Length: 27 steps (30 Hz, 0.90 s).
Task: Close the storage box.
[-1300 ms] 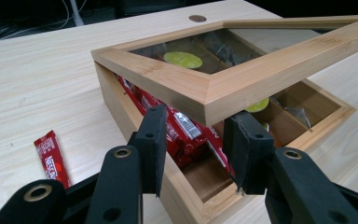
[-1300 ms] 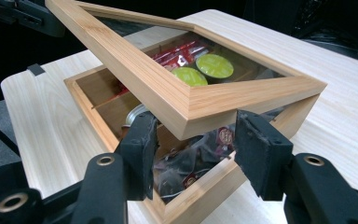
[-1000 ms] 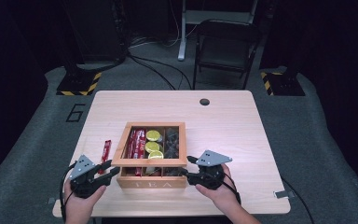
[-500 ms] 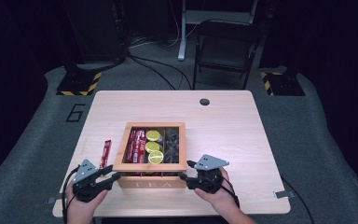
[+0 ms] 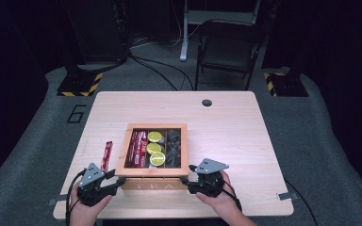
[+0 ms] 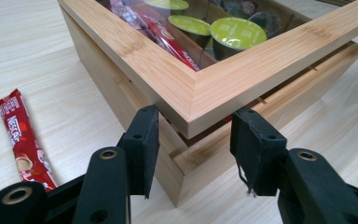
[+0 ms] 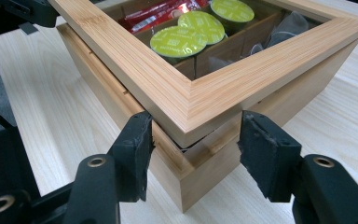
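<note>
A wooden tea box (image 5: pixel 153 184) stands near the table's front edge, and its glass-windowed lid (image 5: pixel 155 173) is almost down. A dark gap shows under the lid's near corners (image 6: pixel 191 116) (image 7: pixel 191 119). Inside lie red sachets (image 5: pixel 136 148), green capsules (image 5: pixel 154 148) and dark tea bags (image 5: pixel 174 148). My left gripper (image 5: pixel 115 181) (image 6: pixel 193 135) straddles the lid's near-left corner. My right gripper (image 5: pixel 185 179) (image 7: pixel 193 135) straddles the near-right corner. Both pairs of jaws have just been opening, and the pads stand beside the lid's edges without clamping them.
One red sachet (image 5: pixel 107 154) (image 6: pixel 21 135) lies on the table left of the box. A round cable hole (image 5: pixel 207 102) sits near the table's far edge. A folding chair (image 5: pixel 228 52) and stands with striped bases (image 5: pixel 80 84) are on the floor behind.
The lid's near edge has come down toward the box. Both hands have drawn slightly back toward the table's front edge, and the jaws now stand wider.
</note>
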Motion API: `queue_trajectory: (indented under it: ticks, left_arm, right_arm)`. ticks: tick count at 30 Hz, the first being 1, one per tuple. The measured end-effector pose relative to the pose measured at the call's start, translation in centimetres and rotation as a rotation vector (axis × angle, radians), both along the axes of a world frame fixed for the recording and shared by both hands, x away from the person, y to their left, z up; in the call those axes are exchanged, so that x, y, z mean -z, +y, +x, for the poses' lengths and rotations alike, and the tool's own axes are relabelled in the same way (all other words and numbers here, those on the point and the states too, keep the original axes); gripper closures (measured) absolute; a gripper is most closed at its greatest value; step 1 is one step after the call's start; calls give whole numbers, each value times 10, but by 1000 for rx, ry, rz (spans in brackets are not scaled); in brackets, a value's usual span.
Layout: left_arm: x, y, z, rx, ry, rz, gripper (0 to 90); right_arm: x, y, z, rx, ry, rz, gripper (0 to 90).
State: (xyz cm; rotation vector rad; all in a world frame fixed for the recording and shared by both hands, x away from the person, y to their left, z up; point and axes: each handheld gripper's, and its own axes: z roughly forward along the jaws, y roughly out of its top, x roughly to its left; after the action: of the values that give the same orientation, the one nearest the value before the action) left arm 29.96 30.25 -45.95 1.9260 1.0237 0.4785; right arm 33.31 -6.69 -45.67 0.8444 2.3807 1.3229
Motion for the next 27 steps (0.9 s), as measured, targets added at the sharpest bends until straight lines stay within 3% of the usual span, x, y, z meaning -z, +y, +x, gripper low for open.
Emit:
queue_trajectory:
  ticks: [27]
  left_arm:
    - [9,-6,3,7,36,37,395]
  right_arm:
    - [11,5,3,-4,44,-40,411]
